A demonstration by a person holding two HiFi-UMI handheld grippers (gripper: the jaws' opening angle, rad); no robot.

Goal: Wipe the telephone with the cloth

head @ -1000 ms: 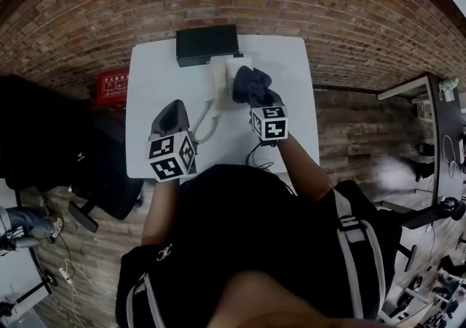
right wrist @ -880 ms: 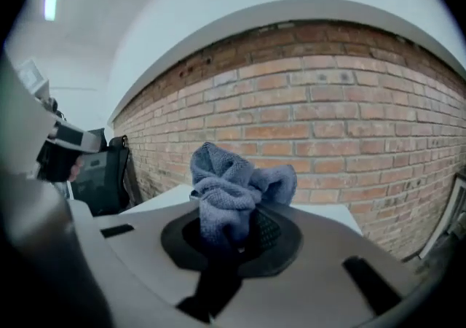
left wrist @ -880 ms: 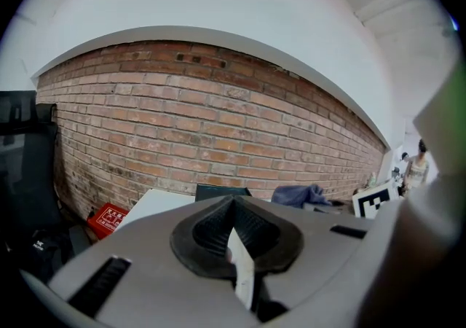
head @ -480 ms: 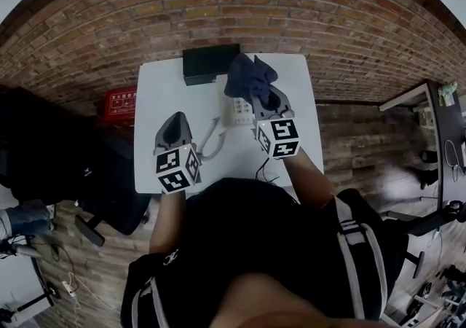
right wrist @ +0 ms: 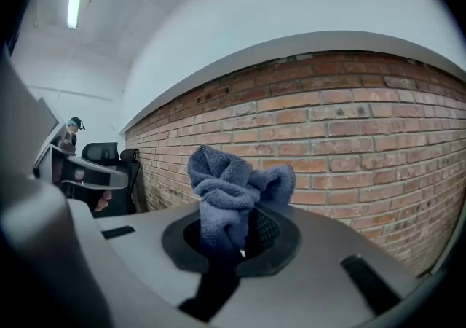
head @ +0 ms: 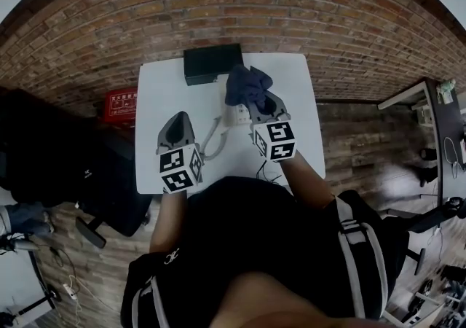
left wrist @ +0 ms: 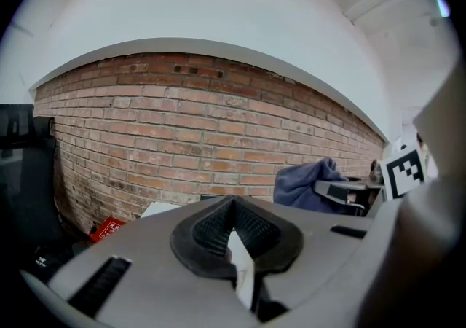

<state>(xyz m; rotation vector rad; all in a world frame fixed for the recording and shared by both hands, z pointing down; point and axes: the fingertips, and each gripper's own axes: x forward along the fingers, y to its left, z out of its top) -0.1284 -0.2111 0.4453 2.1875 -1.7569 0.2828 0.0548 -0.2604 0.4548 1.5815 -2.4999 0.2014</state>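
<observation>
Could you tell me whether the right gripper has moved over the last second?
Yes; the right gripper, holding the cloth, moved forward, closer to the black box.

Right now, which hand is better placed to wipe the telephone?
Right. The right tongs grip the cloth over the telephone. The left tongs carry no cloth and stand off to the telephone's left.
</observation>
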